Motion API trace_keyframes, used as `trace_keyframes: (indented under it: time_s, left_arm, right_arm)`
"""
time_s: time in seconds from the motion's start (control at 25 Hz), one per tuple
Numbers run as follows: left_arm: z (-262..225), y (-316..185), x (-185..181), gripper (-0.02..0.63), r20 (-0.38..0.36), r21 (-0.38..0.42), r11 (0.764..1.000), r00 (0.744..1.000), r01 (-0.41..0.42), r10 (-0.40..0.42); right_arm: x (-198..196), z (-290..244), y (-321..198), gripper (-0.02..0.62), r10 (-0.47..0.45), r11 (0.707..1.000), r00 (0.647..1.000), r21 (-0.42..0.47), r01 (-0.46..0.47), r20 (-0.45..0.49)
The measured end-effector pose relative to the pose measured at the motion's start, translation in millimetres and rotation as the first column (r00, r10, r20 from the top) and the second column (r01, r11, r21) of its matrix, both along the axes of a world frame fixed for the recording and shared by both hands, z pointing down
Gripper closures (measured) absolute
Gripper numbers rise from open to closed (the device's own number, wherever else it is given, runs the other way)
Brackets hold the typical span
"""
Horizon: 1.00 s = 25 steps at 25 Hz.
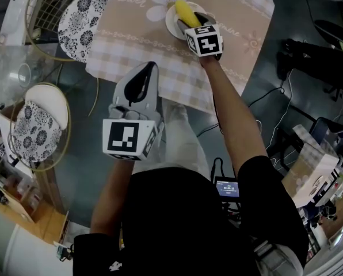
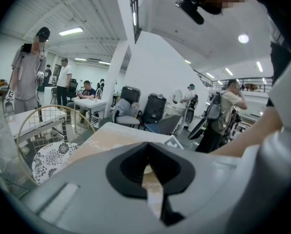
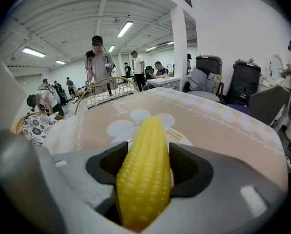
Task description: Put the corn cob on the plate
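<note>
Placemat (image 1: 160,50) overhead: plate (image 1: 171,23) under corn cob (image 1: 186,12) clamped in right tongs (image 1: 197,20); left tongs (image 1: 148,69) together.

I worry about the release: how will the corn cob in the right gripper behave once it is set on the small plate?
Round and tapered, the corn cob would probably roll on its side. It looks stiff, showing no squashing where the right gripper clamps it. Its bumpy kernels likely resist slipping. The plate looks small, so the cob may overhang the rim.
</note>
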<state>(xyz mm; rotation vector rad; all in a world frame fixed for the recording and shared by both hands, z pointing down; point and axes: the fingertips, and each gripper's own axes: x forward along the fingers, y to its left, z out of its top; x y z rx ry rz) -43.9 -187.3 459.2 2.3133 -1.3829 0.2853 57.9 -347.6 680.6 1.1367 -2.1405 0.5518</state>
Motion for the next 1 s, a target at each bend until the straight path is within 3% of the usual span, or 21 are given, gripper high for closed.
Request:
trace_keyframes:
  time_s: [0.32, 0.8, 1.0]
  left_arm:
    - [-7.4, 1.8, -2.8, 0.598, 0.001, 0.015, 1.000, 1.000, -0.020, 0.020]
    - [-22.6, 10.8, -7.2, 0.598, -0.018, 0.042, 0.999, 1.000, -0.023, 0.024]
    - [-39.5, 15.6, -11.8, 0.598, -0.019, 0.065, 0.998, 1.000, -0.022, 0.024]
  right_arm:
    - [1.2, 8.2, 4.6, 0.324, 0.000, 1.000, 0.998, -0.011, -0.001, -0.069]
    - [-2.9, -44.2, 10.0, 0.327, 0.006, 0.997, 1.000, 0.074, -0.005, -0.008]
    - [-7.2, -82.7, 24.6, 0.370, -0.007, 0.991, 1.000, 0.130, 0.006, 0.008]
